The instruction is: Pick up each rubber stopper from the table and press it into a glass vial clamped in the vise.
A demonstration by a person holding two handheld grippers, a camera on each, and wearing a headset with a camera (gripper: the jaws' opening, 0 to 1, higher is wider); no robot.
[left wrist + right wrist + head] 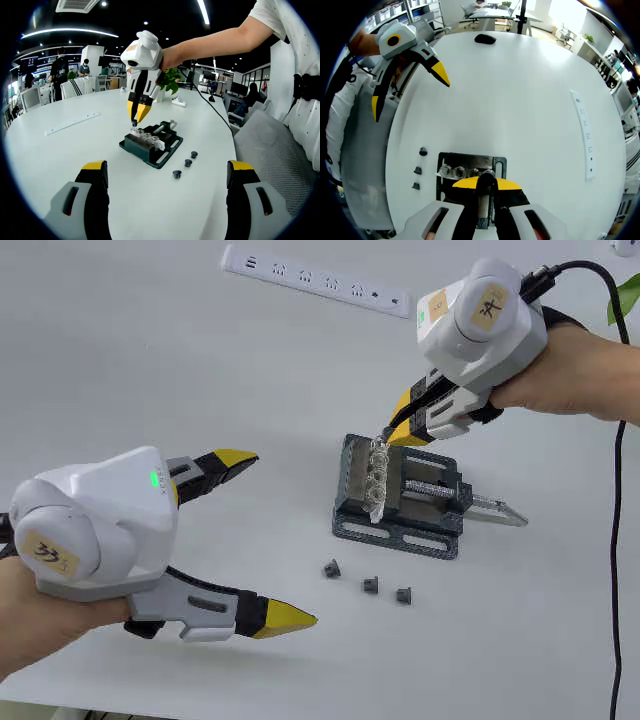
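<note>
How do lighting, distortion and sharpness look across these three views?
Head view: even soft light, faint shadows beside the vise, sharp throughout. Left gripper view: fisheye warp toward the edges, ceiling lights glaring against dark ceiling. Right gripper view: top right blown out; stopper in its jaws dark, little detail.

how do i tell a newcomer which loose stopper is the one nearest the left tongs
Find the dark vise on the white table. Just in front of its base three small dark stoppers lie in a row. Yours is the end stopper on the side of the open left tongs, farthest from the screw handle.
</note>
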